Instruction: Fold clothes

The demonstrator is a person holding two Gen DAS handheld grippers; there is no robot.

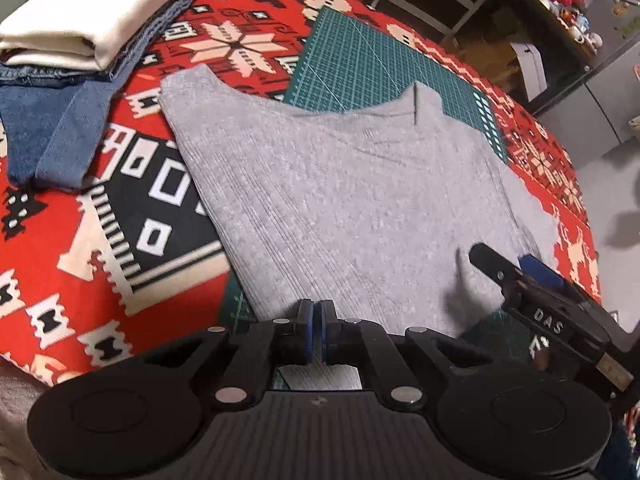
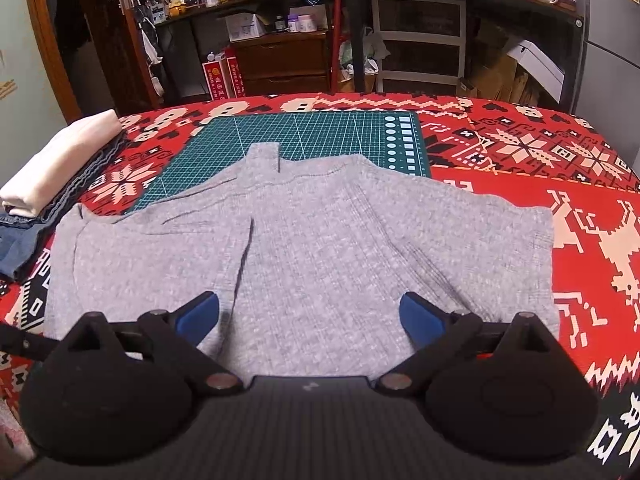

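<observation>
A grey knit garment [image 1: 340,200] lies spread flat over the red patterned blanket and a green cutting mat [image 1: 360,64]. My left gripper [image 1: 316,326] is at its near hem, blue pads pressed together, and grey fabric shows just behind them, so it looks shut on the hem. In the left wrist view my right gripper [image 1: 506,260] sits at the garment's right near corner, open. The right wrist view shows that gripper [image 2: 310,314] held wide open low over the grey garment [image 2: 320,240], with one blue pad [image 2: 204,312] on each side and nothing between them.
A stack of folded clothes, white cloth [image 1: 80,12] over blue denim [image 1: 48,128], sits at the far left of the bed; it shows in the right wrist view too [image 2: 52,160]. Beyond the red blanket [image 2: 560,152] stand cluttered shelves and drawers [image 2: 280,56].
</observation>
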